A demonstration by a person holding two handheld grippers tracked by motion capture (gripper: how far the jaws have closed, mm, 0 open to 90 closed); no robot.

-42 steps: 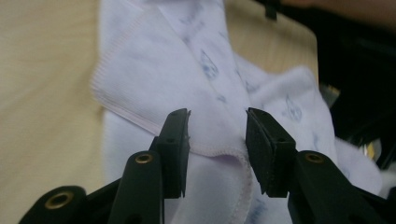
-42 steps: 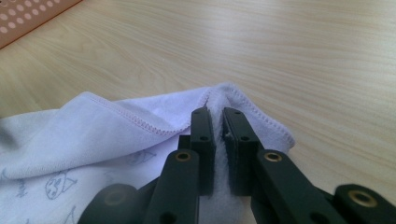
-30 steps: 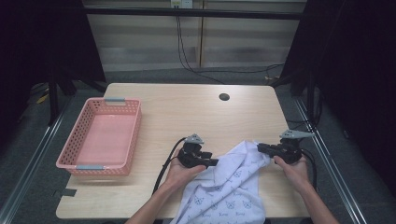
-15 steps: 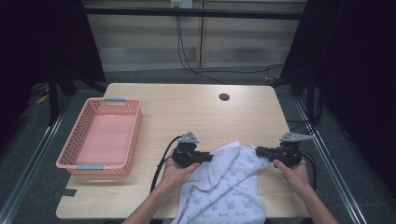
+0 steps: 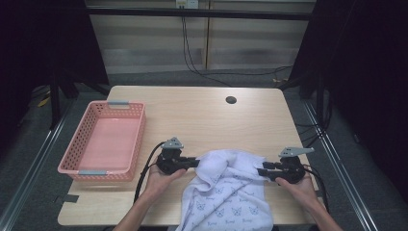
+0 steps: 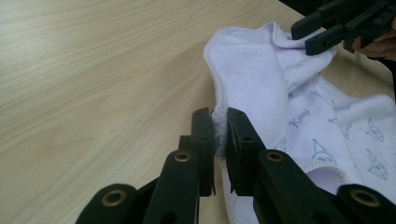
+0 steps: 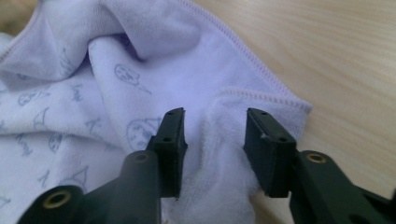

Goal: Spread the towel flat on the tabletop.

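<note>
A white towel (image 5: 230,192) printed with small blue figures lies bunched at the table's near edge and hangs over it. My left gripper (image 5: 196,162) is shut on the towel's hemmed left edge; in the left gripper view its pads (image 6: 205,130) pinch the hem of the towel (image 6: 261,79). My right gripper (image 5: 261,171) is at the towel's right corner. Its jaws have just been opening. In the right gripper view the right gripper (image 7: 214,119) stands apart around a fold of towel (image 7: 140,46) without pressing it. The right gripper (image 6: 310,37) also shows at the top right of the left gripper view.
A pink plastic basket (image 5: 118,103) stands empty on the left of the wooden table (image 5: 202,120). A round cable hole (image 5: 231,100) sits near the far edge. Black cables trail from both grippers toward the near edge.
My left gripper has moved to the left with the towel's edge, drawing the cloth wider. The right gripper has shifted slightly and its jaws now stand apart.
</note>
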